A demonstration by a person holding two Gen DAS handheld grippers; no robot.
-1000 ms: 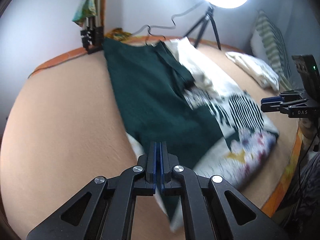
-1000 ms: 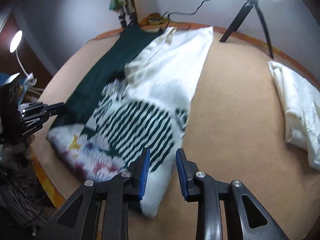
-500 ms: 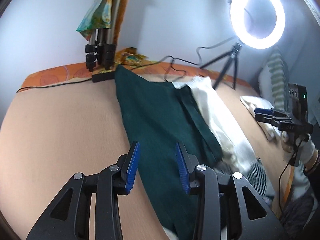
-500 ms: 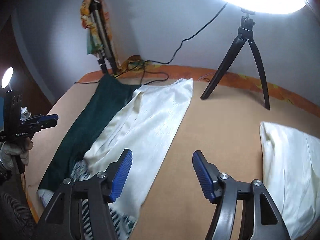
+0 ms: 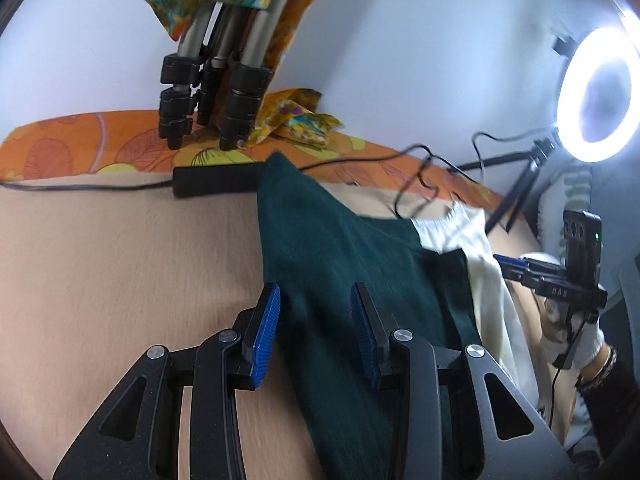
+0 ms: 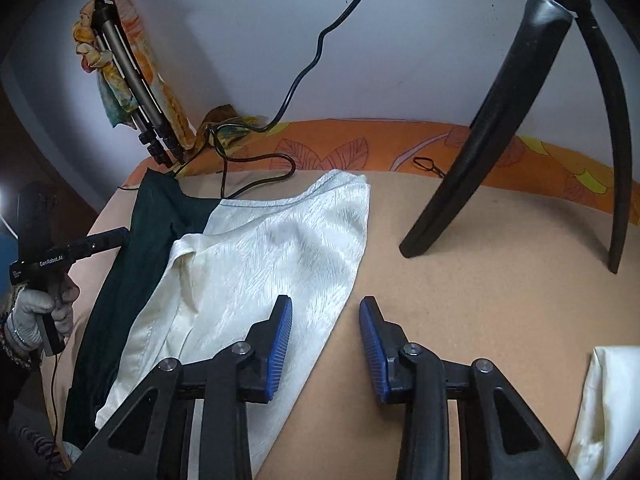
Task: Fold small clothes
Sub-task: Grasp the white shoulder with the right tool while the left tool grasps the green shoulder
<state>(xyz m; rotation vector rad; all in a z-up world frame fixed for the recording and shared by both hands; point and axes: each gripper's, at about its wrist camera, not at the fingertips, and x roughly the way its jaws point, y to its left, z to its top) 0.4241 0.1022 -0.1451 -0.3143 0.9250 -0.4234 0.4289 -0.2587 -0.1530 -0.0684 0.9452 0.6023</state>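
A dark green garment (image 5: 344,264) lies stretched along the tan bed, overlapping a cream-white garment (image 5: 486,280) on its right. My left gripper (image 5: 315,320) is open and empty, its jaws straddling the green cloth's left edge. In the right wrist view the cream garment (image 6: 256,268) lies flat with the green one (image 6: 132,264) on its left. My right gripper (image 6: 325,336) is open and empty over the cream garment's right edge. The left gripper also shows there (image 6: 108,238), and the right gripper shows in the left wrist view (image 5: 516,270).
A folded tripod (image 5: 212,80) wrapped in colourful cloth and a black power strip (image 5: 216,178) with cables stand at the bed's far edge. A ring light (image 5: 596,96) stands on a black tripod (image 6: 504,120). Another folded cream cloth (image 6: 604,408) lies at the right.
Both grippers have moved up the bed towards the far ends of the garments. The left gripper went from shut to open. The right gripper opened wider; the patterned cloth left view.
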